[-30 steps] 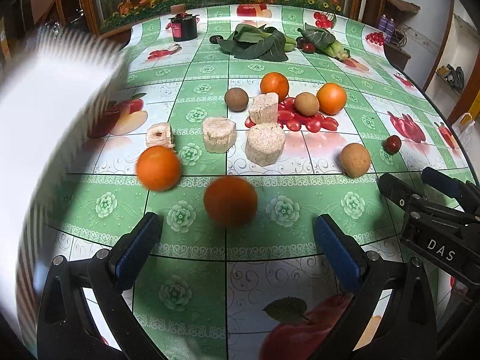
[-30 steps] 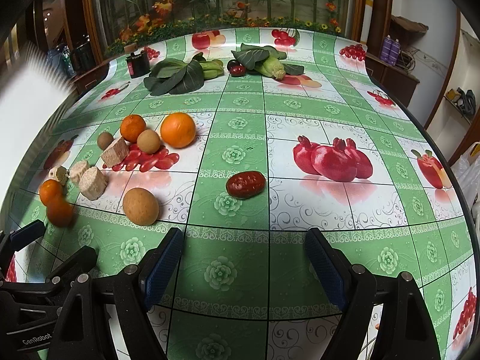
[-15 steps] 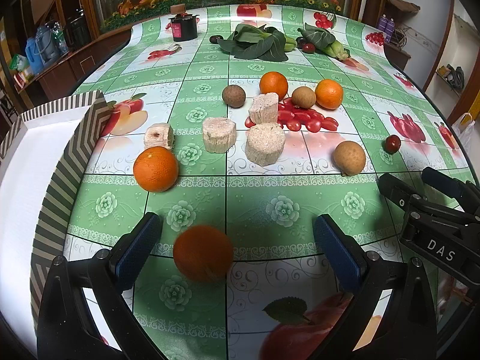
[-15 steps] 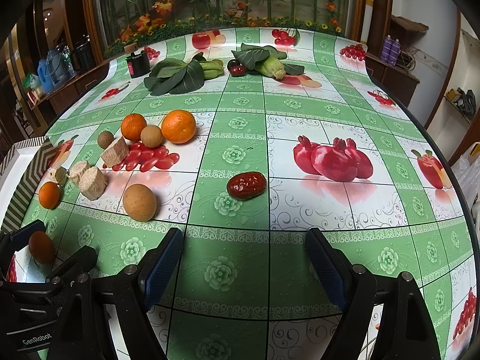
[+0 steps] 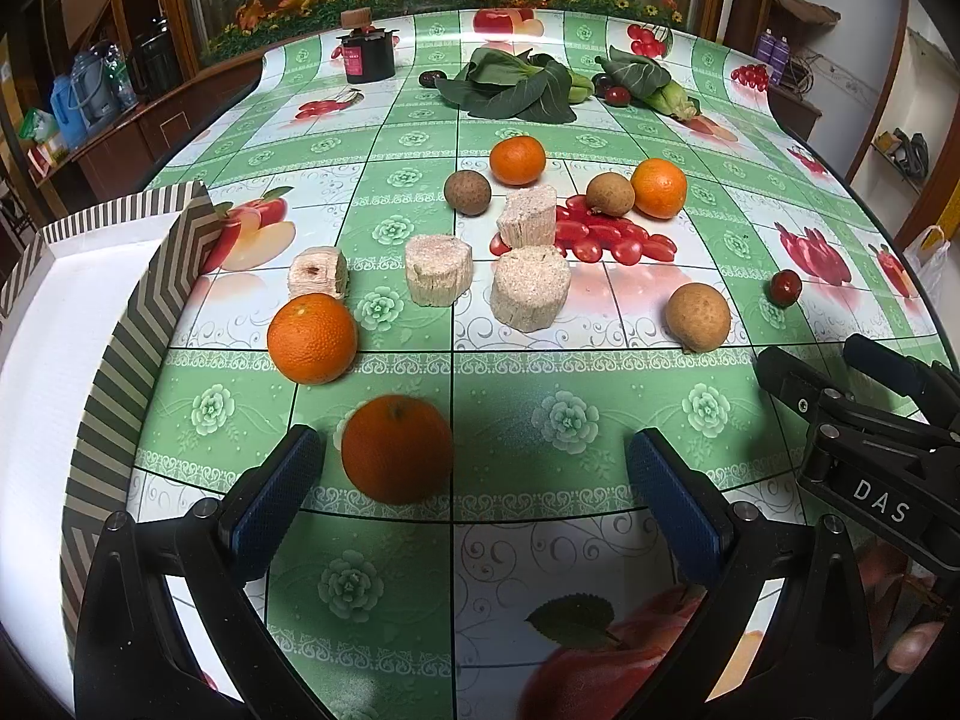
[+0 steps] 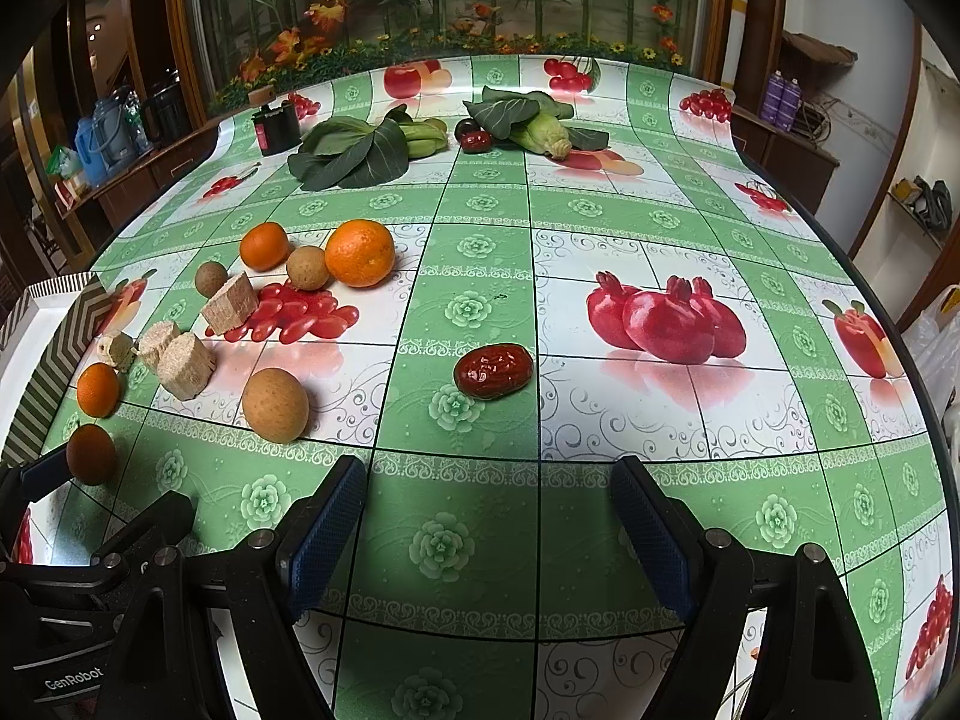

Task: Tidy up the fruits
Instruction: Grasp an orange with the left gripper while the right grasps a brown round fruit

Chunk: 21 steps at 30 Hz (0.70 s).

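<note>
I see my left gripper (image 5: 474, 486) wide open, holding nothing | nearest orange (image 5: 396, 449) just inside its left finger | my right gripper (image 6: 489, 516) wide open, empty | box (image 5: 138, 324) left of that orange

Both tools hover low over the table (image 6: 480, 540), jaws spread wide: left tool (image 5: 474, 492), right tool (image 6: 489, 516) beside it.

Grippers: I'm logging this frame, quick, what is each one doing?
Left gripper: open, holding nothing; an orange lies between its fingers.
Right gripper: open, holding nothing.
</note>
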Tool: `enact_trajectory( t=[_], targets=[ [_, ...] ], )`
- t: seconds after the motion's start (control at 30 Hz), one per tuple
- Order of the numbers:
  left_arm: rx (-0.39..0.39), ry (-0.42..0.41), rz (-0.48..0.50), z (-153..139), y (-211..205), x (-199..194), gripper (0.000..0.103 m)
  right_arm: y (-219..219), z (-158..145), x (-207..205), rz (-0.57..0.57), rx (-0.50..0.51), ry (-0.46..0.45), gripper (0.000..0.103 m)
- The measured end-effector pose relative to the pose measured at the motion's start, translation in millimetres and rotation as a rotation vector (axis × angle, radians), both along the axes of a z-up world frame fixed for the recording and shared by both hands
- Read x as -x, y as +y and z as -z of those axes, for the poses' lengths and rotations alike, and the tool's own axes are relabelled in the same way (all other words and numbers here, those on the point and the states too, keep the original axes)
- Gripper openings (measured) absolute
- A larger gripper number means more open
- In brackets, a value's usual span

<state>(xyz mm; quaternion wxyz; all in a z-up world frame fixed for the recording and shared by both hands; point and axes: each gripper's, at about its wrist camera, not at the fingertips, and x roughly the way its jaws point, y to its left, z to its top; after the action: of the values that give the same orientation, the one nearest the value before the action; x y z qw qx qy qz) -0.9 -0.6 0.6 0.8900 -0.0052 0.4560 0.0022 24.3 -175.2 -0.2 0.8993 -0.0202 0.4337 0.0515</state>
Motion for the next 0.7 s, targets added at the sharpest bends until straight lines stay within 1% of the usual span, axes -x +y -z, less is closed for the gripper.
enact_trajectory(
  t=[0.2,0.27,0.37,0.4,0.43,0.53,0.7],
  targets=[
    [-0.004,0.014,0.017,0.0,-1.0,0.3,0.103,0.5,-0.6,0.4,-0.003,-0.005,0.0,0.083],
    [-0.008,0.017,0.035,-2.0,-0.3,3.0,0.1,-0.8,-0.6,0.0,-0.005,-0.01,0.0,0.083],
    [-0.006,-0.01,0.049,-10.5,3.0,11.5,0.1,-6.6,-2.0,7.6,-0.022,-0.023,-0.006,0.074],
    [-0.001,-0.023,0.053,-15.5,5.6,15.8,0.1,-7.8,-3.8,8.4,-0.031,-0.039,-0.006,0.067],
    [0.008,-0.03,0.06,-20.1,8.6,18.7,0.1,-9.8,-5.3,8.4,-0.04,-0.057,0.001,0.064],
    [0.034,-0.04,0.071,-30.4,17.4,25.1,0.1,-15.9,-9.6,12.4,-0.084,-0.098,0.024,0.062],
    [0.035,-0.054,0.051,-38.9,28.5,26.3,0.1,-18.1,-20.9,24.0,-0.143,-0.078,-0.02,0.062]
  ],
)
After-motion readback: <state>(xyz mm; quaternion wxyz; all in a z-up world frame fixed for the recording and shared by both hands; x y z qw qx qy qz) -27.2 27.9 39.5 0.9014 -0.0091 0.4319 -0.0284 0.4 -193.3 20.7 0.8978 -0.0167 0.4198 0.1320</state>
